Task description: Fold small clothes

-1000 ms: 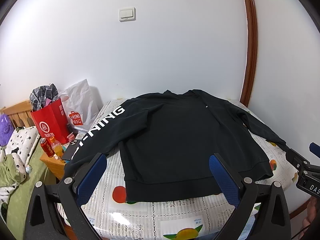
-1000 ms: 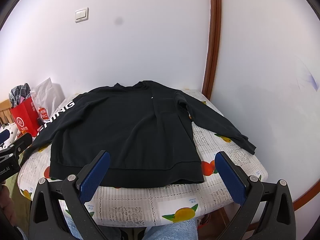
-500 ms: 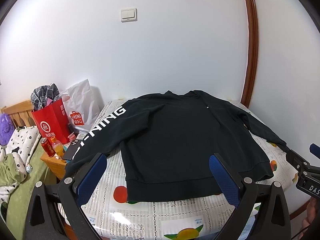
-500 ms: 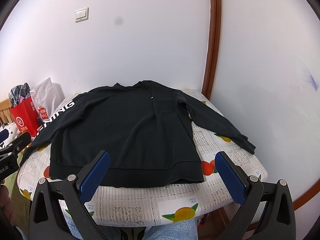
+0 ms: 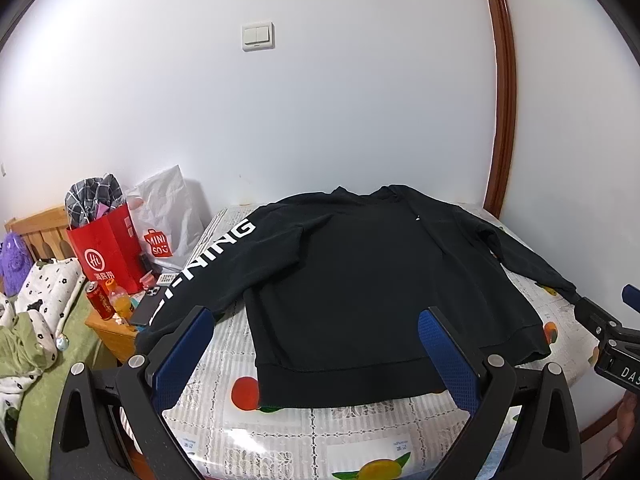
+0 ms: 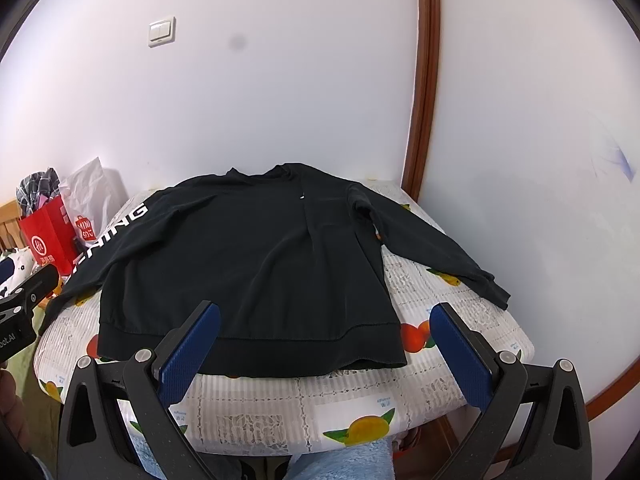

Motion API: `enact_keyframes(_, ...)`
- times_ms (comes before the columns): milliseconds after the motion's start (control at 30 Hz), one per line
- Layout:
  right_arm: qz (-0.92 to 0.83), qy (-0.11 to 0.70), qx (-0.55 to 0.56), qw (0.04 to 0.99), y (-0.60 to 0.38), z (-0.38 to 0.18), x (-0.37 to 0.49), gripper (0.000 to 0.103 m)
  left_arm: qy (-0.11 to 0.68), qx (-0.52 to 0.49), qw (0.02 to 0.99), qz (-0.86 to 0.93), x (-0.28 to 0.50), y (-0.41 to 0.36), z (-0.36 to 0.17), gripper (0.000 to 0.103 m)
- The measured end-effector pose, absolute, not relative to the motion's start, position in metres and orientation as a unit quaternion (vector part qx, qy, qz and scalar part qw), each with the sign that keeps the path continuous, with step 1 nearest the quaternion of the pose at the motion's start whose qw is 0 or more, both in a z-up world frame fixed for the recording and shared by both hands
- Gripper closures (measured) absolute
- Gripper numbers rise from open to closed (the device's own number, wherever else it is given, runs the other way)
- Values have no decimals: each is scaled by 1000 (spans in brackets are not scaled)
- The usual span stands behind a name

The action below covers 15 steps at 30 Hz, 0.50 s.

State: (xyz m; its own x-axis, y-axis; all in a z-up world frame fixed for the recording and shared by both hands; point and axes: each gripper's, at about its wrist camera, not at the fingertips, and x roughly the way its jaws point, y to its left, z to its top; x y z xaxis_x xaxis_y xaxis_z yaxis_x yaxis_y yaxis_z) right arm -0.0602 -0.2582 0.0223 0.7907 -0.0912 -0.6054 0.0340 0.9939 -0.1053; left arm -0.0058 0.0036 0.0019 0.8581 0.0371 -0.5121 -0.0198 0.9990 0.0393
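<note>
Black sweatshirt spread flat on surface with fruit-print cover, hem toward camera, both sleeves stretched outward; white lettering on one sleeve, whose cuff hangs past surface edge. Left gripper wide, empty, hovers short of hem. Right gripper wide, empty, likewise short of hem. Red paper bag and white plastic bag beside surface, near wall. Light switch on wall above.
</note>
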Motion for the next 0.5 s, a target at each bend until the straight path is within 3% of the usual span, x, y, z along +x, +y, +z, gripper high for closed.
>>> enact_keyframes(500, -43, 331, -48, 942, -249, 17, -39, 0, 270, 11, 963, 8, 10, 17, -5, 0)
